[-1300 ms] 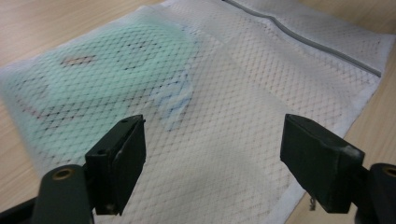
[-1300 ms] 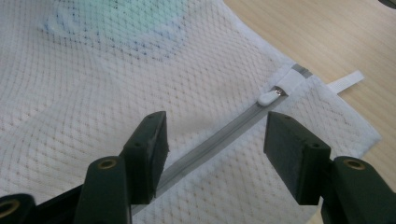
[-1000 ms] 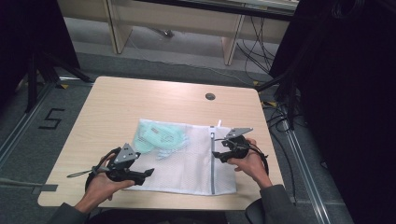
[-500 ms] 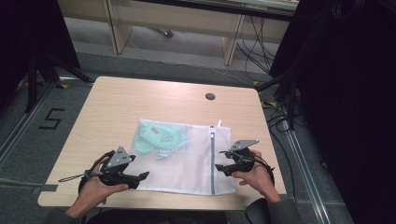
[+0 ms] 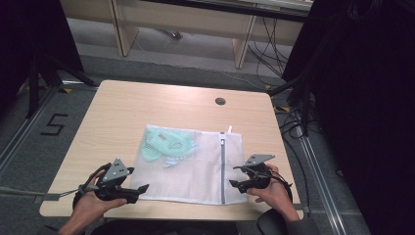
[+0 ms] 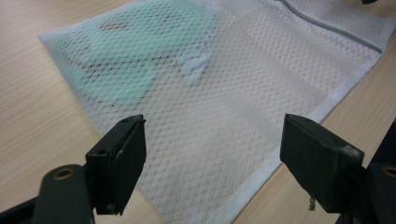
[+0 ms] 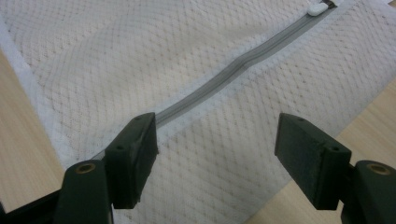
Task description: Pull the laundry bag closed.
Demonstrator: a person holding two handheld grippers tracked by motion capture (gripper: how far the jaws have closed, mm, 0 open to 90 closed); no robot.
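A white mesh laundry bag point(image 5: 195, 171) lies flat on the wooden table point(image 5: 147, 103), with a mint-green garment point(image 5: 166, 142) inside its far left part. A grey zipper point(image 5: 222, 169) runs down the bag's right side. My left gripper point(image 5: 142, 188) is open at the bag's near left corner; in the left gripper view the bag point(image 6: 224, 107) and garment point(image 6: 135, 42) lie beyond its open jaws point(image 6: 212, 163). My right gripper point(image 5: 235, 183) is open beside the zipper's near end. Its jaws have just been opening, and its own view point(image 7: 217, 149) looks along the zipper point(image 7: 243, 60) with nothing pinched.
A round cable hole point(image 5: 220, 101) sits near the table's far edge. Cables point(image 5: 293, 122) trail over the floor to the right. Dark curtains hang on both sides, and a floor mark "5" point(image 5: 54, 125) lies to the left.
Both hands have drawn back toward the table's near edge. The right gripper has slid down along the zipper, and the left has shifted off the bag's left side to its near corner.
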